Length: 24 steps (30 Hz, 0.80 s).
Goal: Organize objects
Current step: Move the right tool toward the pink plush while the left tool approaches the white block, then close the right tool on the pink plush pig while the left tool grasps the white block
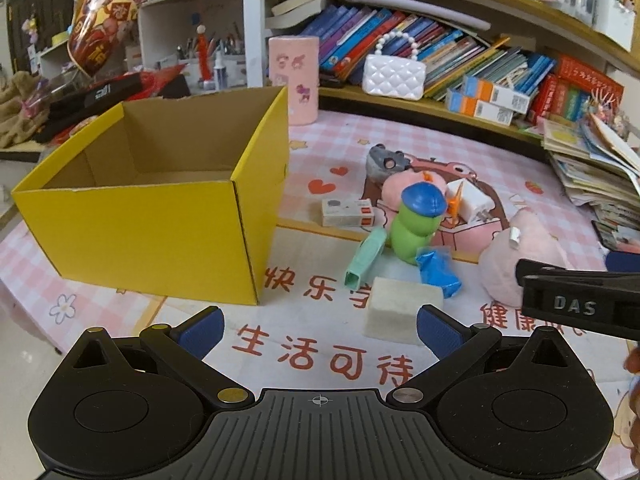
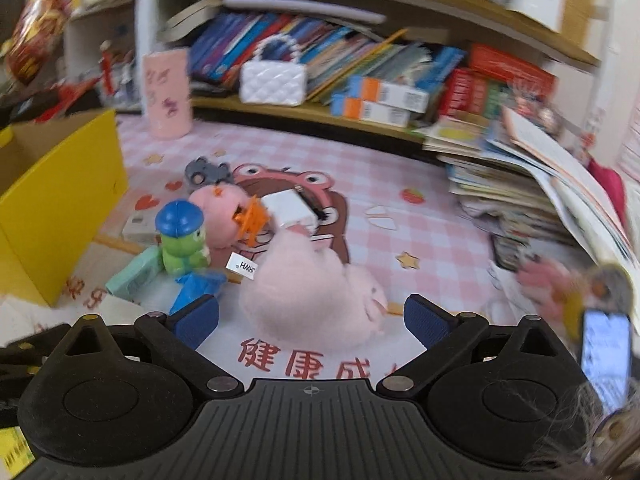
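Two grippers, fingers spread, nothing held. Left gripper [image 1: 320,330] hangs just short of a white foam block [image 1: 402,314]; right gripper [image 2: 311,322] faces a pink plush toy [image 2: 310,294], probably the first pick. Beyond: blue wrapper [image 1: 438,272], mint case [image 1: 366,258], green caterpillar figure [image 1: 416,224], crowded together on the tabletop [image 1: 320,360]. Empty yellow cardboard box [image 1: 160,228] stands left, likely the destination. Bookshelf [image 1: 440,108] behind.

Right view blurred; phone [image 2: 606,356], perhaps, cut off at edge.
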Available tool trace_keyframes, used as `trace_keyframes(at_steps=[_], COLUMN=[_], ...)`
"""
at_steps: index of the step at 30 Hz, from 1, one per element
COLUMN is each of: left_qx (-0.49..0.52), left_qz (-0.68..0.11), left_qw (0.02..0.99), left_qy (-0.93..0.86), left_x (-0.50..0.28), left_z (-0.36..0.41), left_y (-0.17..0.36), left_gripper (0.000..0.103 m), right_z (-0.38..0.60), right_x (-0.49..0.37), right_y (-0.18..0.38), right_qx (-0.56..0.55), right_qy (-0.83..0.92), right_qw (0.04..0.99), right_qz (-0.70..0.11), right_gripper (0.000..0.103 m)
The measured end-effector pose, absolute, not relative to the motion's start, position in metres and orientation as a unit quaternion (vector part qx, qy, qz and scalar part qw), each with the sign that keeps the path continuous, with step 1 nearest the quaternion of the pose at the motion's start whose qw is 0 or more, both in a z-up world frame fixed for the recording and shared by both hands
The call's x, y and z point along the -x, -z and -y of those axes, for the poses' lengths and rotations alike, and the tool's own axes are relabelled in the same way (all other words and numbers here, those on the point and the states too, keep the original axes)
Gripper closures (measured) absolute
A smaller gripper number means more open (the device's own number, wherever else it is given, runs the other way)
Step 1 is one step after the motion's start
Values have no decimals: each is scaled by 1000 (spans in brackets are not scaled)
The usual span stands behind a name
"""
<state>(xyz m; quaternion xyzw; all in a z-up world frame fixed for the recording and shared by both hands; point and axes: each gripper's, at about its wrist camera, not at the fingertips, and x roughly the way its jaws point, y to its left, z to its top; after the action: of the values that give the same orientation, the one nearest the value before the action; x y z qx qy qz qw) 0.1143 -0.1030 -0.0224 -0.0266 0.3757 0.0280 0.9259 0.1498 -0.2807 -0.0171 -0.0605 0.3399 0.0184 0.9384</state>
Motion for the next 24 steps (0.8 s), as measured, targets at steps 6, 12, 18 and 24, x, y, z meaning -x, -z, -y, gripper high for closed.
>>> trace_keyframes(at_steps=[6,12,18,24], left_qx=[32,22,-22,-76], left_qz=[-387,-395,-399,-388], left_qw=[921,918,917,918], left_qy=[-34,-12,12,24], left_x=[-116,-126,-146,-161], left_z=[107,122,147,168], left_y=[26,31,43,57], left_gripper=[0,0,0,3], right_z=[276,281,307,324], right_x=[-179,-196,-179,-145], right_y=[36,47,21,-4], right_qx=[95,126,50,-26], right_qy=[-65,-72,-42,-26], right_qw=[925,922,948,951], right_qz=[-361,-360,-312,-308], right_gripper=[3,26,46,46])
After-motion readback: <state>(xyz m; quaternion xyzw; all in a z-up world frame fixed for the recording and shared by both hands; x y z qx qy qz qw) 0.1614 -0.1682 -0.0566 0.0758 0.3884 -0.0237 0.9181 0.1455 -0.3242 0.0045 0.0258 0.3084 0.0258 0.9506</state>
